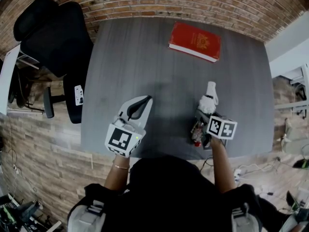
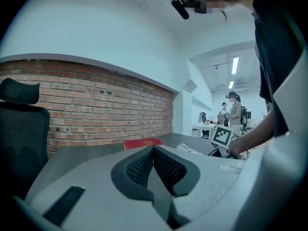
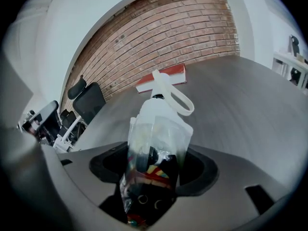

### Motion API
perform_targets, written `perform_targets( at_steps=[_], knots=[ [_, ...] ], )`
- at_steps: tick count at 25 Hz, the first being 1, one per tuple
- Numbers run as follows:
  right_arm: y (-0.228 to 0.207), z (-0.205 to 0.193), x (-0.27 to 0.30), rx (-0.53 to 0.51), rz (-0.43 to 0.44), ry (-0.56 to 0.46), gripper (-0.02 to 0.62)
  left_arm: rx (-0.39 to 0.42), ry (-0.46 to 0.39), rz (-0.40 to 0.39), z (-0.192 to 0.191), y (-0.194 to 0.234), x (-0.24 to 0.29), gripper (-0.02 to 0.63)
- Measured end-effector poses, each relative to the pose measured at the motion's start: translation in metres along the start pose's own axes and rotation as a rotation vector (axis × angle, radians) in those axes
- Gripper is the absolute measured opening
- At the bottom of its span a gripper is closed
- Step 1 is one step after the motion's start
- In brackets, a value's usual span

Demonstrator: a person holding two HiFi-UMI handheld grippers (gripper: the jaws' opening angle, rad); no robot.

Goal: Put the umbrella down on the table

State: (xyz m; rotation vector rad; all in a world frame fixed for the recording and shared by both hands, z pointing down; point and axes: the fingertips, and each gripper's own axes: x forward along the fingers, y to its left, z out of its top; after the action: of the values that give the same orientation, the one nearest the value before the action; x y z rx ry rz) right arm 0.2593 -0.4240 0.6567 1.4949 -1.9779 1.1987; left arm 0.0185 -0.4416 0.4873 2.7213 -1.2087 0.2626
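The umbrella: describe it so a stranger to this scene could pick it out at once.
Start at the grey table by the brick wall. Near its front edge the right gripper holds the umbrella. It is folded in a clear sleeve with a white looped handle, unlike the flat red book at the far edge.

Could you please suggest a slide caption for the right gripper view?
Right hand-held gripper grips a plastic-sleeved folded umbrella over the grey table, red book beyond.

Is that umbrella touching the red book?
Apart. The head view shows a stretch of bare table between the umbrella and the book.
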Motion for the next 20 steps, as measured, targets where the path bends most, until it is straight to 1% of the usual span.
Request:
perform_targets(
  at_steps=[11,20],
  knots=[
    [-0.007,-0.005,0.011,0.027,-0.001,0.016,0.296,-0.004,-0.005,0.01,-0.001,0.0,-0.003,0.003],
    [-0.011,-0.01,0.018,0.036,-0.012,0.063,0.304,-0.002,-0.008,0.01,0.001,0.003,-0.002,0.003]
  ],
)
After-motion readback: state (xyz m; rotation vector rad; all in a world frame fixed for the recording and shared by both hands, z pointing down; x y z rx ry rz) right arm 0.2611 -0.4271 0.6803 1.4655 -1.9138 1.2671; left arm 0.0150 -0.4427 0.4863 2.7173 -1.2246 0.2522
